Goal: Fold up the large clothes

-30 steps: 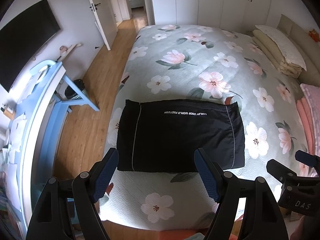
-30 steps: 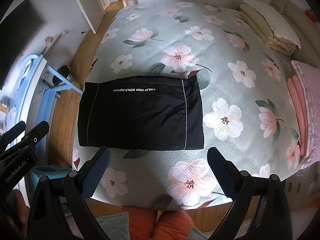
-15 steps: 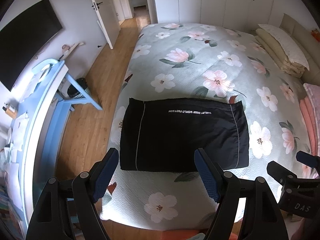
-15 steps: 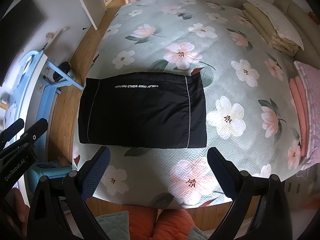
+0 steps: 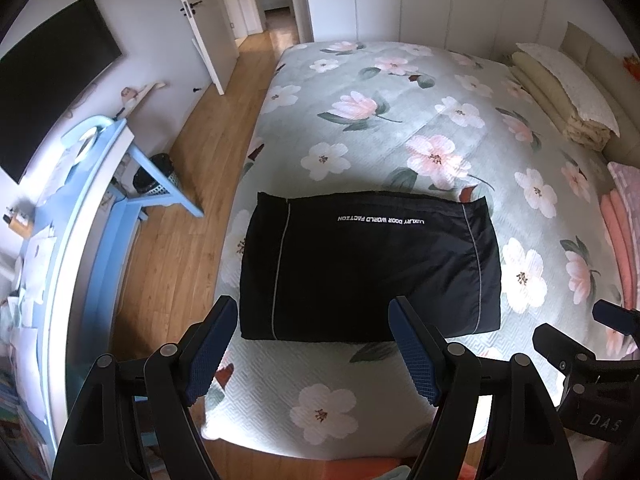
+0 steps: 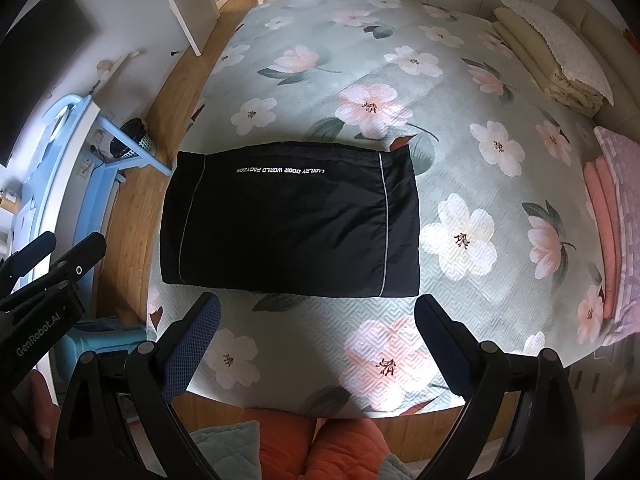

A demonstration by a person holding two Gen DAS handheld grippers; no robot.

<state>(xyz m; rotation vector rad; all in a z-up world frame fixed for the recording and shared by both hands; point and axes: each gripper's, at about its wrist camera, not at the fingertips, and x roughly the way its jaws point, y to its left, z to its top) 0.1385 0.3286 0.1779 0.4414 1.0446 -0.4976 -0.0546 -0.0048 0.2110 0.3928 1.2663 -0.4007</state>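
While both claws hang spread and empty above the bed's (image 5: 400,92) near edge, the folded black garment (image 5: 368,268) lies flat where it lay before; the left claw (image 5: 314,350) and right claw (image 6: 316,344) have drawn back slightly, showing more room.

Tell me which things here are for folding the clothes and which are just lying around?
For the job:
- black garment, folded into a rectangle on the bed
- flowered bedspread it lies on
- left gripper, open
- right gripper, open

Just lying about:
- stacked cream bedding
- pink blankets
- blue desk
- black bin
- wall TV
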